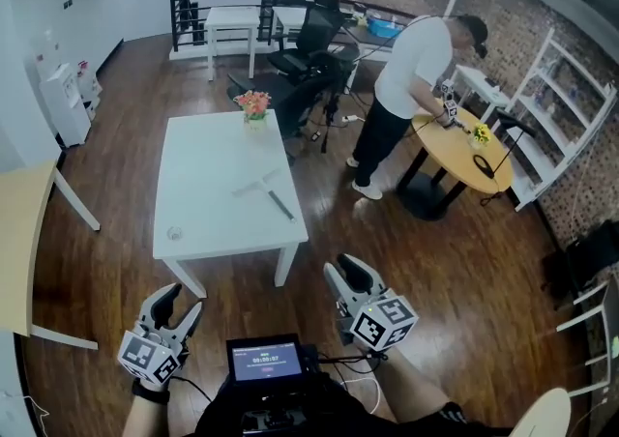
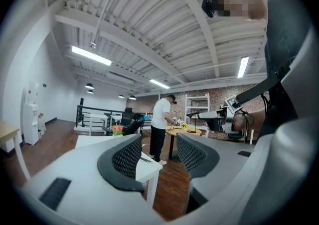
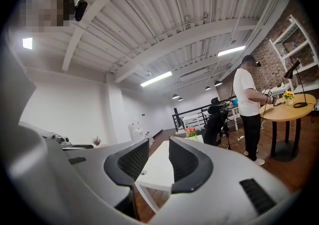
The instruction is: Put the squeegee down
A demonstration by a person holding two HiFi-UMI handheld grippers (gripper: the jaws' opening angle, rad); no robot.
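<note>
The squeegee (image 1: 272,194) lies flat on the white table (image 1: 203,222), near its right side, with a pale handle and a dark blade. In the left gripper view the squeegee (image 2: 144,159) shows as a thin dark bar at the table's edge. My left gripper (image 1: 179,306) hangs low at the left, well short of the table, open and empty. My right gripper (image 1: 345,276) is raised at the right, near the table's front right corner, also open with nothing between its jaws. The left gripper (image 2: 155,155) and the right gripper (image 3: 158,160) each show a clear gap.
A small pot of flowers (image 1: 253,104) stands at the table's far edge, and a small clear object (image 1: 175,232) near its front left. A person (image 1: 411,87) works at a round wooden table (image 1: 455,150) on the right. A pale table (image 1: 19,232) is at left. A screen (image 1: 264,362) sits below me.
</note>
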